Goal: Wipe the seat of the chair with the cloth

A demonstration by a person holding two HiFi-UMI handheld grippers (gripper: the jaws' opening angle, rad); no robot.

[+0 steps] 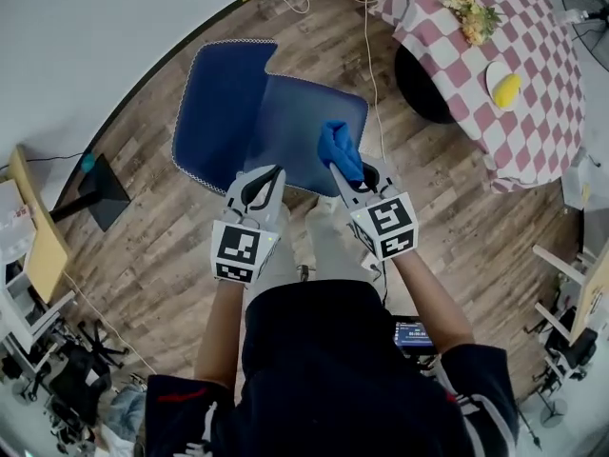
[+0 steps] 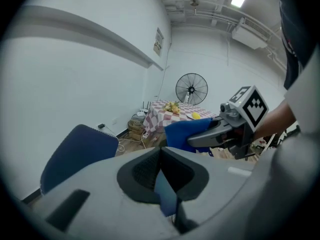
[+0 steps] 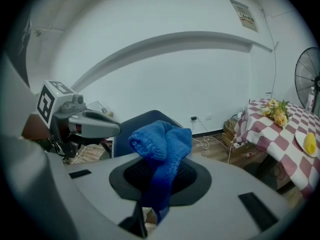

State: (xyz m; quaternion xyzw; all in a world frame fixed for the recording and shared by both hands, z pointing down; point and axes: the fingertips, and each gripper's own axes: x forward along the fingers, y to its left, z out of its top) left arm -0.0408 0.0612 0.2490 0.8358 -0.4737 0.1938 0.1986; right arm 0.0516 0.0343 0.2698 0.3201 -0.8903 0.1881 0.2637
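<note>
- My right gripper (image 1: 340,172) was clamped on the cloth (image 1: 340,147). Most of it was bunched past my fingertips, with a tail hanging under the jaws.
- My left gripper (image 1: 270,179) was closed with nothing in it, just beside the right one on its left.
- The chair seat (image 1: 300,122) lay below and ahead of both sets of fingertips. The cloth hung over the seat's near edge, and I judged it wasn't pressing on it yet.
- The backrest (image 1: 221,98) sat beyond the seat, up and left of my left fingers.
- Step in hand, my read: get the cloth onto the seat and start wiping. No wiping looked done.
- To do it well:
  - Lower the right gripper until the bunch flattens on the seat, so the cloth takes the load and not the jaw tips.
  - Grip firmly so drag doesn't pull the cloth out.
  - Make long overlapping strokes from the near edge toward the backrest, corners included.
- The left gripper was free to brace the seat edge if the chair shifted.
- Risk: the hard fingertips could scrape the fabric if I tilted too steeply.
</note>
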